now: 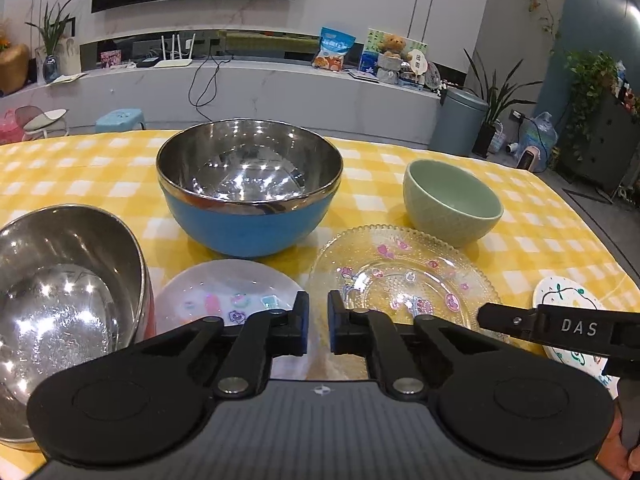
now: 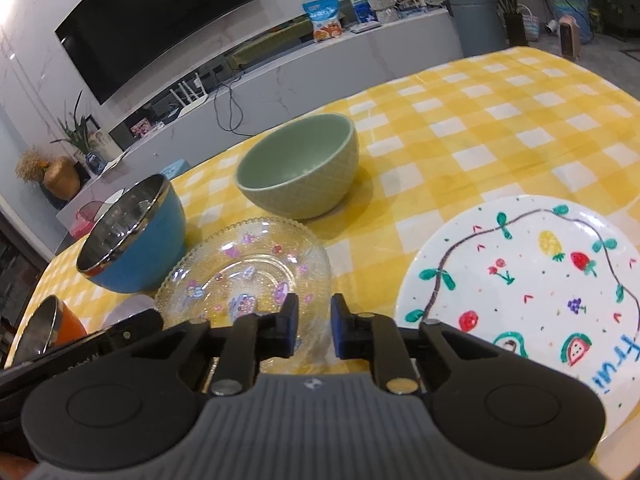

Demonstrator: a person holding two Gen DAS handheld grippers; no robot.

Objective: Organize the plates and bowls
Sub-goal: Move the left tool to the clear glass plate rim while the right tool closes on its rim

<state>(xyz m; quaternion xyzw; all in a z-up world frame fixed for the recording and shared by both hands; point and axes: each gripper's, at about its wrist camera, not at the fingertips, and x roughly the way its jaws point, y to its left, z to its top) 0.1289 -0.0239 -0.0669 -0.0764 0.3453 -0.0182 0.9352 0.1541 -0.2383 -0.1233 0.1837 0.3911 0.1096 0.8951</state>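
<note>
My left gripper [image 1: 318, 320] is shut, low over the gap between a small white cartoon plate [image 1: 224, 288] and a clear glass plate [image 1: 400, 276]; I see nothing gripped. My right gripper [image 2: 315, 324] has its jaws a narrow gap apart over the near rim of the glass plate [image 2: 240, 264], which shows through the gap. A white fruit-painted plate [image 2: 520, 280] lies to its right. A green bowl [image 2: 298, 176] stands behind the glass plate. A blue steel-lined bowl [image 1: 248, 216] sits at centre back, and a steel bowl with an orange outside [image 1: 60, 300] at near left.
Everything rests on a table with a yellow checked cloth [image 2: 480, 120]. Beyond its far edge are a white TV cabinet [image 1: 260, 88], a grey bin [image 1: 456, 124] and potted plants. The cloth to the right of the green bowl is bare.
</note>
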